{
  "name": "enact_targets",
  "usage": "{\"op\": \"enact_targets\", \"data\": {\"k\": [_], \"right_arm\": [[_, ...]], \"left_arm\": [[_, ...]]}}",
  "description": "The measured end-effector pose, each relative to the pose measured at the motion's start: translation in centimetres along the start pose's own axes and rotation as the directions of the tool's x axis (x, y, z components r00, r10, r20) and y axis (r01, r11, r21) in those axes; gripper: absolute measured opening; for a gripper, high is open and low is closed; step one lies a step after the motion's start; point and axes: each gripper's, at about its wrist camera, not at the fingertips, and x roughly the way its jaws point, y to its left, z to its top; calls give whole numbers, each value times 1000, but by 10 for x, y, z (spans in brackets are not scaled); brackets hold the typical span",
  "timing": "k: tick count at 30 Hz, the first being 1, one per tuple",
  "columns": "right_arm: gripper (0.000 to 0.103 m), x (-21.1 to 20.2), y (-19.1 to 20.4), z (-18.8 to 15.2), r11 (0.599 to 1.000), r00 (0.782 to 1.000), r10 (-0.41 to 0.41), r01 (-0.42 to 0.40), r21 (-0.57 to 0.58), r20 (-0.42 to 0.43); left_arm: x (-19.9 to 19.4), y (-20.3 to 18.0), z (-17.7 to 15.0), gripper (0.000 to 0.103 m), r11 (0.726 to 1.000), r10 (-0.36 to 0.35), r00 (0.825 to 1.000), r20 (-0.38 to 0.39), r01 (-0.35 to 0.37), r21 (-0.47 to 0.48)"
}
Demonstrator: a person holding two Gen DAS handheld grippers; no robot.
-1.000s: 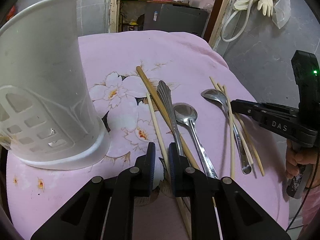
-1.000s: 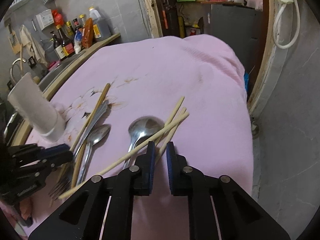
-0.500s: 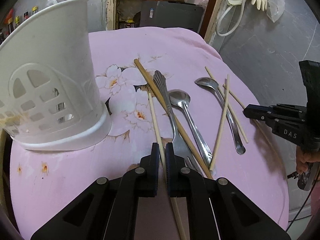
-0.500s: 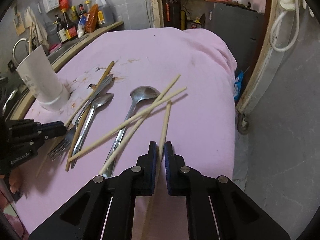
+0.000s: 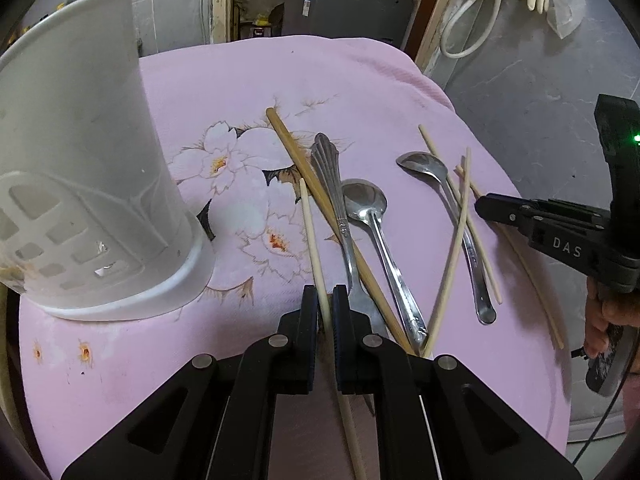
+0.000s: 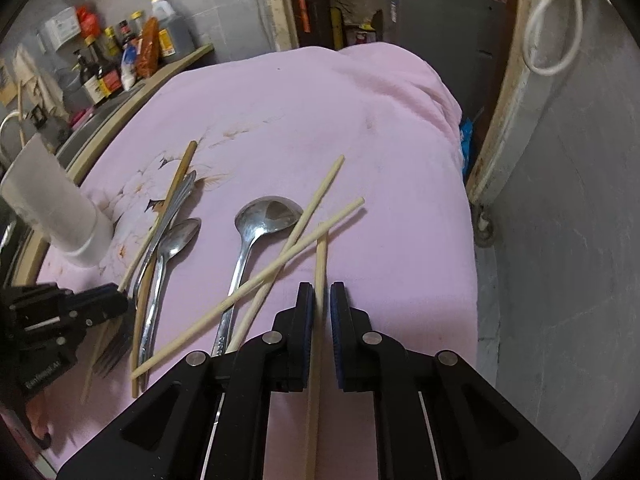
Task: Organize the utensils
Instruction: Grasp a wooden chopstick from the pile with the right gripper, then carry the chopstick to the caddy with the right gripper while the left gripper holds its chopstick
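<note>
Left gripper (image 5: 325,312) pinches a pale chopstick (image 5: 313,240) beside the white holder (image 5: 80,184); spoons (image 5: 366,204) lie right

I see a white slotted holder (image 5: 80,184) upright at the left edge of the pink cloth (image 5: 360,80). Mid-cloth: a thick brown chopstick (image 5: 320,208) crossing a steel fork (image 5: 336,200), with a small spoon (image 5: 372,220) just beside them. Toward the right edge a larger spoon (image 5: 444,196) lies under two crossed pale chopsticks (image 6: 280,256). One pale chopstick (image 5: 316,248) sits pinched in my left gripper (image 5: 325,308), another (image 6: 320,276) between the fingers of my right gripper (image 6: 321,304).
</note>
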Motion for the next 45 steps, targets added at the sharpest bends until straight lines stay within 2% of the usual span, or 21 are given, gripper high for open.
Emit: {"op": "enact_targets", "data": {"k": [2, 5, 11, 15, 17, 18, 19, 21, 22, 23, 26, 27, 30, 32, 35, 37, 40, 45], "right_arm": [[4, -4, 0, -3, 1000, 1000, 8, -7, 22, -4], [3, -15, -8, -14, 992, 996, 84, -85, 90, 8], [3, -42, -10, -51, 969, 978, 188, -200, 146, 92], [3, -64, 3, -74, 959, 955, 238, -259, 111, 175], [3, -78, 16, -82, 967, 940, 229, -249, 51, 252], [3, -84, 22, -85, 970, 929, 226, -243, 23, 294], [3, -93, 30, -86, 969, 906, 233, -247, -8, 354], [3, -106, 43, -88, 969, 863, 240, -242, -53, 444], [3, -113, 51, -88, 968, 834, 245, -239, -77, 495], [3, -118, 56, -87, 968, 806, 247, -234, -95, 538], [3, -132, 76, -80, 961, 711, 272, -235, -145, 648], [3, -135, 81, -76, 959, 684, 279, -233, -160, 674], [3, -144, 101, -60, 945, 597, 322, -249, -211, 735], [3, -149, 115, -44, 931, 540, 359, -267, -249, 761], [3, -156, 132, -21, 908, 466, 409, -294, -298, 784], [3, -155, 146, -5, 893, 422, 437, -313, -324, 795], [3, -144, 164, 20, 879, 378, 454, -340, -335, 807], [3, -125, 186, 51, 881, 343, 437, -348, -320, 832]], "left_arm": [[-1, 0, -2, 4, 1000, -8, 1000, 7, 8, -5], [-8, 3, -13, 2, 999, -27, 999, 34, 28, -24], [-26, 14, -31, 2, 991, -105, 993, 56, 109, -73], [-47, 20, -46, 2, 981, -158, 982, 105, 168, -94], [-63, 18, -51, 2, 979, -172, 969, 175, 188, -81], [-70, 18, -54, 2, 979, -172, 962, 212, 191, -72], [-78, 17, -56, 2, 980, -166, 951, 262, 188, -62], [-96, 14, -63, 2, 982, -156, 917, 368, 183, -38], [-105, 13, -64, 2, 983, -151, 890, 430, 182, -31], [-110, 12, -64, 2, 983, -149, 872, 467, 183, -28], [-134, 15, -64, 2, 980, -146, 779, 609, 196, -17], [-141, 16, -62, 2, 981, -137, 753, 644, 193, -17], [-164, 28, -56, 2, 978, -126, 658, 742, 208, -18], [-176, 39, -50, 2, 978, -107, 610, 785, 206, -27], [-198, 67, -36, 2, 974, -79, 545, 834, 222, -52], [-204, 88, -22, 2, 969, -60, 526, 848, 236, -78], [-211, 129, -3, 2, 954, -29, 506, 862, 272, -128], [-211, 181, 13, 2, 941, 66, 443, 894, 272, -204]]}}
